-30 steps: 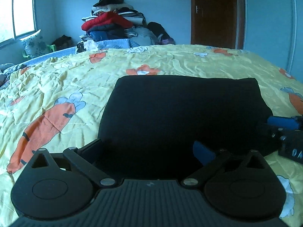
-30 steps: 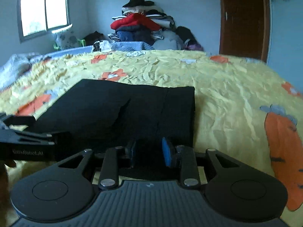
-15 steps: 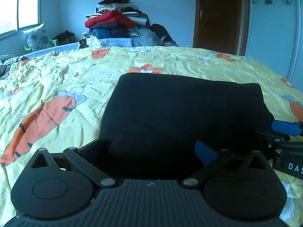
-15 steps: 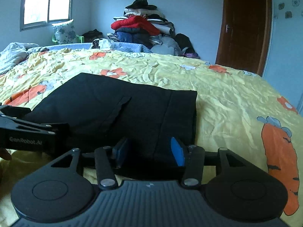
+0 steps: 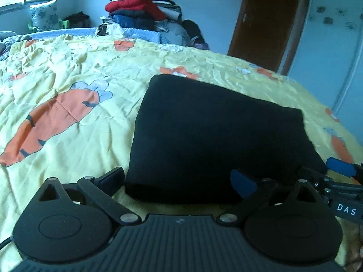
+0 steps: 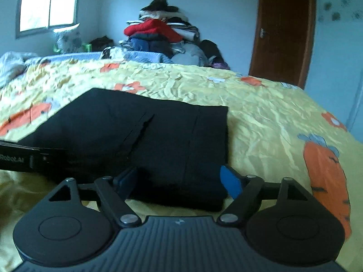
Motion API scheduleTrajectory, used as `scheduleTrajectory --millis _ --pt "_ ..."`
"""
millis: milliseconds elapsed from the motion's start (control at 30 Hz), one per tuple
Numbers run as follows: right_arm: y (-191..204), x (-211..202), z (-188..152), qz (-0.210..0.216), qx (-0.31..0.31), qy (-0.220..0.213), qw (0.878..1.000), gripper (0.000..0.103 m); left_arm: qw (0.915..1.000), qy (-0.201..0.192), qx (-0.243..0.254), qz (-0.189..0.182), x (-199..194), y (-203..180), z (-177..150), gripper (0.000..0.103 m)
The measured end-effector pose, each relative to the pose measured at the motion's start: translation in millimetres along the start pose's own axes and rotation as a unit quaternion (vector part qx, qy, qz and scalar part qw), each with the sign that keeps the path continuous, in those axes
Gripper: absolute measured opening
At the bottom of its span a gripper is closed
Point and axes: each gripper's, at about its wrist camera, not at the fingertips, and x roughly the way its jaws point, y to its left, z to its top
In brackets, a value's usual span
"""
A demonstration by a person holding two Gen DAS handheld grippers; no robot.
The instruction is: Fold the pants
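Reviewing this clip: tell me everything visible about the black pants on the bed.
The black folded fabric pants lie flat as a thick, roughly rectangular stack on the yellow carrot-print bedsheet. A slanted pocket slit and a vertical seam show on top. The near edge sits between the right tongs, whose jaws are opening; the left tongs straddle the other near corner.
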Motion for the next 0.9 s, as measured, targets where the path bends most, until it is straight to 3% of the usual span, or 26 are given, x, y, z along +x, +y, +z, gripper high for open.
scheduleTrajectory --millis 133,333,900 --pt "6 -20 -9 0.023 0.014 0.011 1.0 0.094 0.9992 0.005 0.039 -0.002 -14 -10 -10 0.1" --pt "26 -27 -25 0.007 0.001 0.044 0.999 0.096 0.9961 0.018 0.086 0.008 -18 -25 -28 0.099" --pt "33 -20 -29 -0.032 0.01 0.059 0.998 0.103 0.9949 0.008 0.086 0.052 -19 -24 -39 0.103"
